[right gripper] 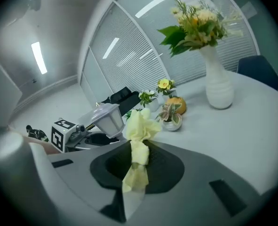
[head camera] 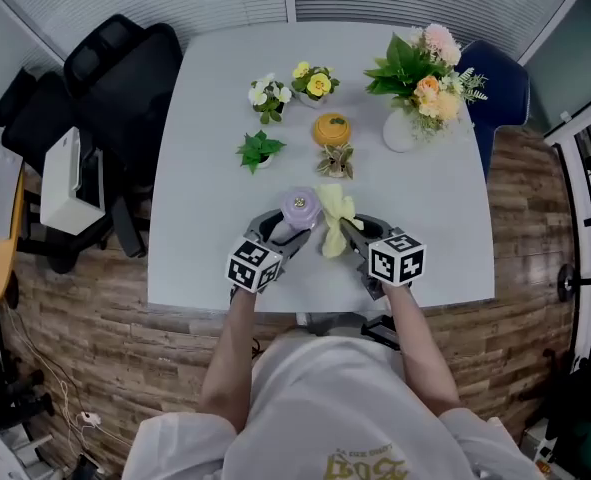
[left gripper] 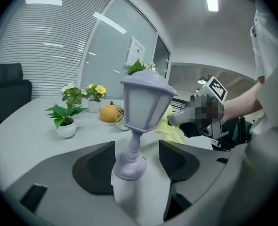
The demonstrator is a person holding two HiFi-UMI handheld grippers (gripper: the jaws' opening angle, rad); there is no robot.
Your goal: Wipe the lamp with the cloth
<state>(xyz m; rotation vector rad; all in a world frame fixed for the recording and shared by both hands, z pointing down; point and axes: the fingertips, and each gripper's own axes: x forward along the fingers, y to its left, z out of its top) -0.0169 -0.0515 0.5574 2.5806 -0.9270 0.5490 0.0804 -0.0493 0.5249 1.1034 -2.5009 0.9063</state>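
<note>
A small lilac lantern-style lamp (head camera: 300,208) is held over the near part of the white table (head camera: 207,230). My left gripper (head camera: 283,234) is shut on its base. In the left gripper view the lamp (left gripper: 143,112) stands upright between the dark pads (left gripper: 94,169), base low in the gap. A pale yellow cloth (head camera: 334,218) hangs bunched from my right gripper (head camera: 351,232), just right of the lamp head and close to it. In the right gripper view the cloth (right gripper: 139,140) is pinched between the jaws, and the lamp (right gripper: 107,119) lies just to its left.
Further back on the table stand a white vase of flowers (head camera: 420,80), an orange pumpkin ornament (head camera: 331,128), a small succulent (head camera: 336,160) and three little potted plants (head camera: 260,151). Black chairs (head camera: 115,78) stand at the left and a blue chair (head camera: 501,88) at the far right.
</note>
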